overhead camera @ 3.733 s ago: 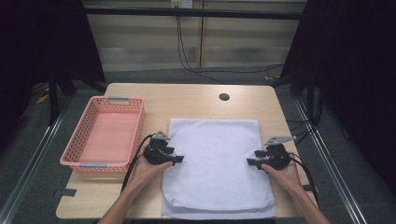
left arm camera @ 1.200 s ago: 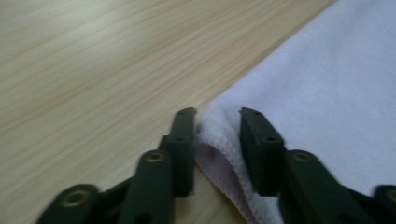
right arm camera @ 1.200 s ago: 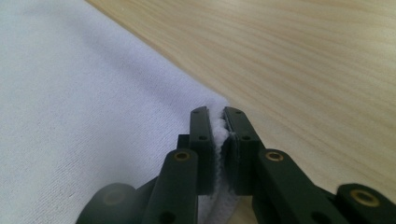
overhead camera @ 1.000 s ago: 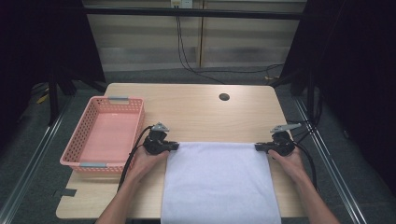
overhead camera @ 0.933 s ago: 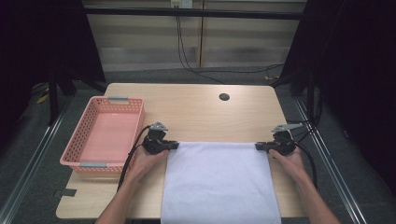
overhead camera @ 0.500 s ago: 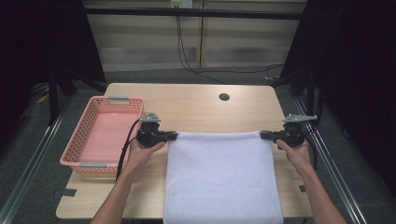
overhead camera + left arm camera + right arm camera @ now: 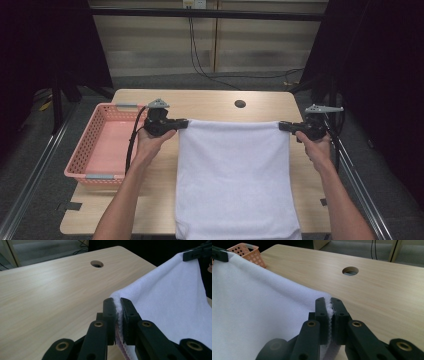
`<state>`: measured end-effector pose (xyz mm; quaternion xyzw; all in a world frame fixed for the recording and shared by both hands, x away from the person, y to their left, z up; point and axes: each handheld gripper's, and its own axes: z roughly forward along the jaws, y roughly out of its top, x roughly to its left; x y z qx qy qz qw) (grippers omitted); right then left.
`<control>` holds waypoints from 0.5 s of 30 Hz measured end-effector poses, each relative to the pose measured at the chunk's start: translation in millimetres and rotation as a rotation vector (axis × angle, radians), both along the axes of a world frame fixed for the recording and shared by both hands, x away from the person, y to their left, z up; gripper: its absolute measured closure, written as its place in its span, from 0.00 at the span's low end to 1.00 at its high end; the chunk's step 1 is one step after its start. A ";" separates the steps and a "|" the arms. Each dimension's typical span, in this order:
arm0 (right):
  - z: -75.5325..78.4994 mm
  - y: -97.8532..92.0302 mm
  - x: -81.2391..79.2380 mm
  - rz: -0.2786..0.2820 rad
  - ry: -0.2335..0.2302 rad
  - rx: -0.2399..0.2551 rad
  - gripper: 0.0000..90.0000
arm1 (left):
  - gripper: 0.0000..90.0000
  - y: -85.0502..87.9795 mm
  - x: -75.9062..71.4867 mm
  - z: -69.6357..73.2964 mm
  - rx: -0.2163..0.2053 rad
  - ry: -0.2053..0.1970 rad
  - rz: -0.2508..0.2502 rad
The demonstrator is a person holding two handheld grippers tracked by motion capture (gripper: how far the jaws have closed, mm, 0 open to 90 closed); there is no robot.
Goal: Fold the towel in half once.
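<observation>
The left gripper pinches the top left corner of the white towel, its jaws clamped tight on the fabric edge, and the right gripper grips the top right corner the same way. The towel is stretched taut between them above the wooden table, its lower part draping down over the table's near edge. A pink plastic basket sits on the table just left of the left hand.

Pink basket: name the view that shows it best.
The high view: the whole pink basket sits at the table's left edge. The right gripper view catches just a corner behind the towel; the left gripper view looks elsewhere.
</observation>
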<state>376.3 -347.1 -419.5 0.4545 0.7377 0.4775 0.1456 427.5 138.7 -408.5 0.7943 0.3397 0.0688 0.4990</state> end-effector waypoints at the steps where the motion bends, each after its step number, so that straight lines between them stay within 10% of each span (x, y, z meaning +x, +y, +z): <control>1: 2.6 0.1 3.4 -0.003 -0.003 -0.006 0.94 | 0.93 -0.3 2.8 0.9 -0.014 0.006 0.009; 15: 37.9 4.9 33.2 -0.037 -0.059 -0.013 0.95 | 0.93 -3.3 21.5 27.3 -0.071 -0.069 0.051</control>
